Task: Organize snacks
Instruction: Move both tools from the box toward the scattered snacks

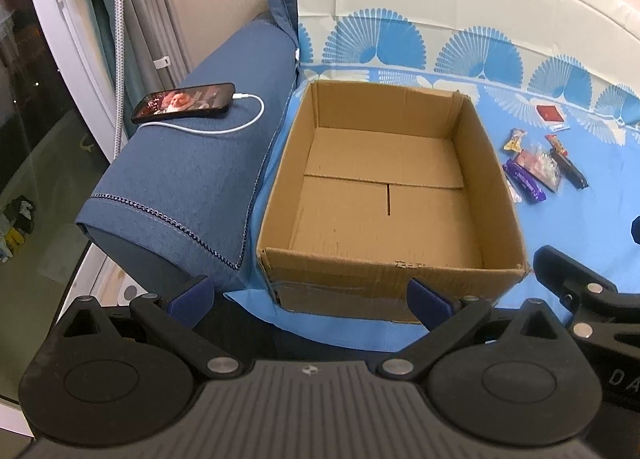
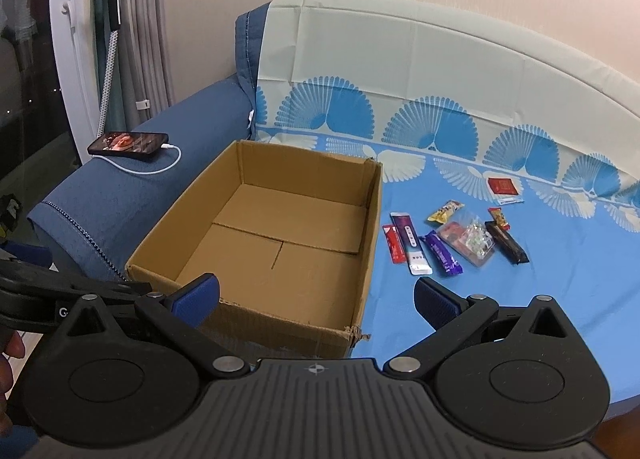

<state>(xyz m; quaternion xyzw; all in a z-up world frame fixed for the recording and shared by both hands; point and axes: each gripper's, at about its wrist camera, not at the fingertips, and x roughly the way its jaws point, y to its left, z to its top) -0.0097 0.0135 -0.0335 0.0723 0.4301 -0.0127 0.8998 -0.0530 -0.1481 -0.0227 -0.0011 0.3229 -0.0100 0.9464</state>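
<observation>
Blue fan-patterned cloth [image 2: 520, 299]: open brown cardboard box [image 2: 280, 235] at left edge, wrapped snacks [image 2: 448, 243] beside it. Red sachet [image 2: 394, 245] seen only by right wrist. Left gripper [image 1: 310, 297], right gripper [image 2: 318, 297]: fingers apart, nothing held.

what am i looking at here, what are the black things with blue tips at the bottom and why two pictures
These are two handheld grippers, one in each of a person's hands, each with a fisheye camera looking forward along its fingers. One picture is from the left gripper, the other from the right gripper. The blue tips are the finger pads; both grippers are open and hold nothing. Ahead is an empty cardboard box on a blue patterned cloth, with a cluster of wrapped snacks lying to the box's right. A phone on a charging cable sits on the blue sofa arm to the left.
</observation>
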